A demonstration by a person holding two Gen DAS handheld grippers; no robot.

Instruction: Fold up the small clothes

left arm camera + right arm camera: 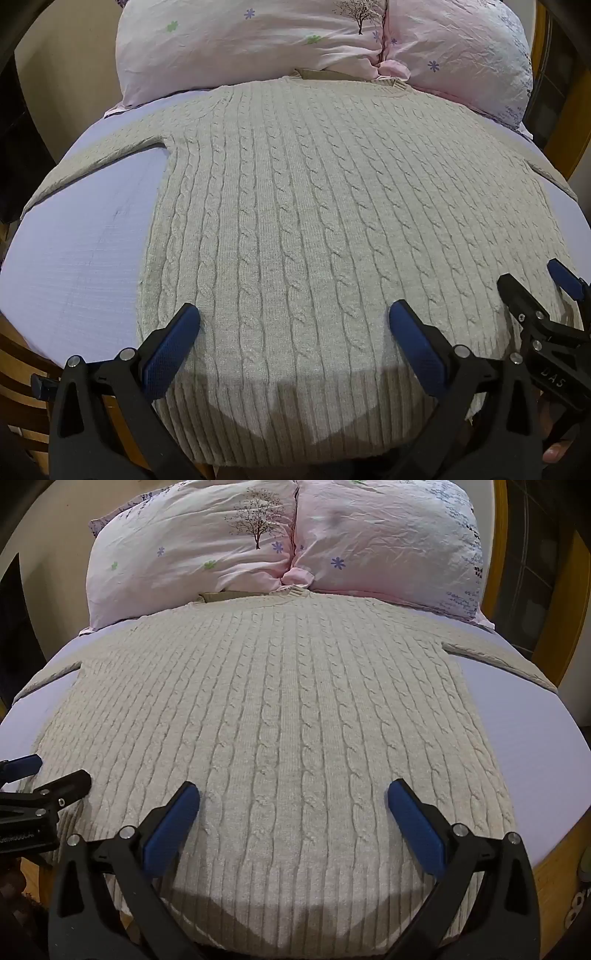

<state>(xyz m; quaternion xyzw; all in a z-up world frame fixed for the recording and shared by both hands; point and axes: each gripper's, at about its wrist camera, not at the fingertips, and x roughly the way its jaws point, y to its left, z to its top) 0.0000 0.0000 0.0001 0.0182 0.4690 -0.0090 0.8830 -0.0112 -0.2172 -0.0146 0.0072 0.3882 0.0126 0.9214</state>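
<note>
A cream cable-knit sweater (295, 221) lies flat on a lilac bed sheet (81, 251), collar away from me, ribbed hem near me, sleeves spread to both sides. It also fills the right wrist view (288, 709). My left gripper (294, 321) is open and empty, hovering just above the hem's left half. My right gripper (293, 799) is open and empty above the hem's right half. The right gripper shows at the right edge of the left wrist view (535, 284), and the left gripper at the left edge of the right wrist view (55, 770).
Two pink flowered pillows (258, 44) (388, 542) lie at the head of the bed, touching the sweater's collar. A wooden bed frame (554, 878) runs along the near and right edges. Bare sheet (528, 738) lies on both sides of the sweater.
</note>
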